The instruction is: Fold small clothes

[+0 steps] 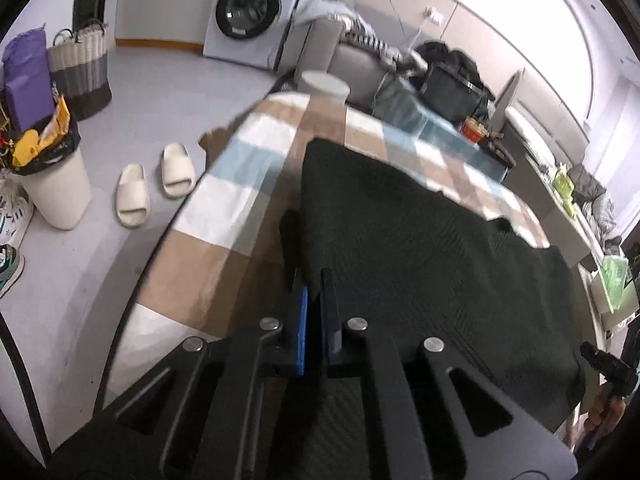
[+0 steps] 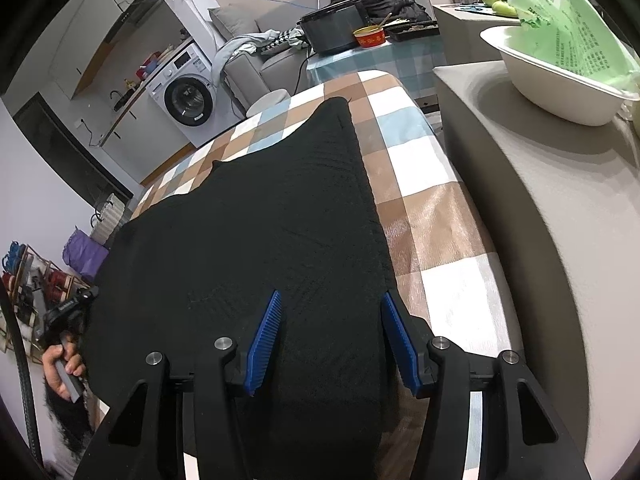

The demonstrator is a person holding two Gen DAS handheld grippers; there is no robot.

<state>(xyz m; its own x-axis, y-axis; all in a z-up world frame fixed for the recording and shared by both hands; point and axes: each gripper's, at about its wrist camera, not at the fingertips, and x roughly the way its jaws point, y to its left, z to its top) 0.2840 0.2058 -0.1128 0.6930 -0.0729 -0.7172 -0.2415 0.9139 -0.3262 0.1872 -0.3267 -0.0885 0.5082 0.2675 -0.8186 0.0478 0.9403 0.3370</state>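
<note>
No writing is legible; print on the green bag (image 2: 568,20) is too small to make out. The black knit garment (image 2: 256,224) is lying spread across the checked tabletop (image 2: 424,184). The left hand-held gripper (image 1: 314,280) is tilting downward, jaws clamped on the garment's left edge. The right hand-held gripper (image 2: 330,304) is angling down over the near right corner, jaws parted, gripping nothing.

I'm working in a lived-in home. A washer (image 1: 248,8) stands at top centre of my left view, slippers (image 1: 154,184) lie on the floor at left beside a full bin (image 1: 52,176), and a grey sofa (image 2: 256,44) heaped with clothes sits at top centre of my right view.
</note>
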